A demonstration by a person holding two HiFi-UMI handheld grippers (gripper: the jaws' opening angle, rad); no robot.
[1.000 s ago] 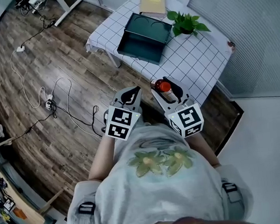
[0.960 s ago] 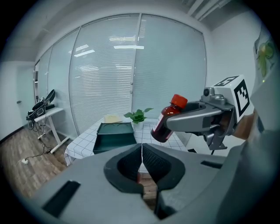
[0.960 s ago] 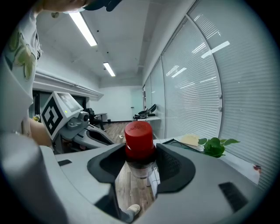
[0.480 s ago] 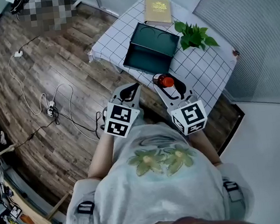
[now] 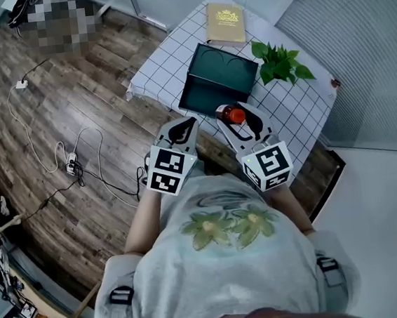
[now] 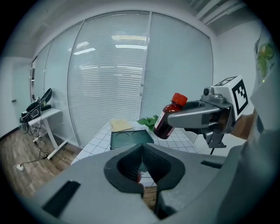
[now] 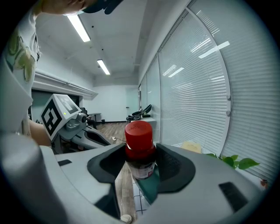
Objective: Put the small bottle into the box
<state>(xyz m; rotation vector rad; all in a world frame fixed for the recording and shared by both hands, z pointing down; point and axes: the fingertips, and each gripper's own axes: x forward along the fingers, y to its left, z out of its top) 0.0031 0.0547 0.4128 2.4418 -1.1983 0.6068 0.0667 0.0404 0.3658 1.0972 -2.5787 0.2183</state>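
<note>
A small dark bottle with a red cap [image 5: 231, 114] [image 7: 140, 148] [image 6: 169, 118] is clamped upright between the jaws of my right gripper [image 5: 236, 117] [image 7: 141, 162]. It hangs over the near edge of the checked table [image 5: 174, 58], just short of the open dark green box [image 5: 217, 82] [image 6: 130, 139]. My left gripper [image 5: 179, 130] [image 6: 142, 168] is to the left of the right one, off the table edge above the floor, jaws closed together with nothing between them.
On the table lie a tan book [image 5: 225, 22] beyond the box and a small green plant [image 5: 280, 63] to its right. Cables [image 5: 63, 144] trail across the wooden floor at the left. A glass wall with blinds [image 6: 113, 78] stands behind the table.
Both grippers have come a little closer to the table; the bottle in the right gripper now sits nearer the box's near edge. The grip is unchanged.
</note>
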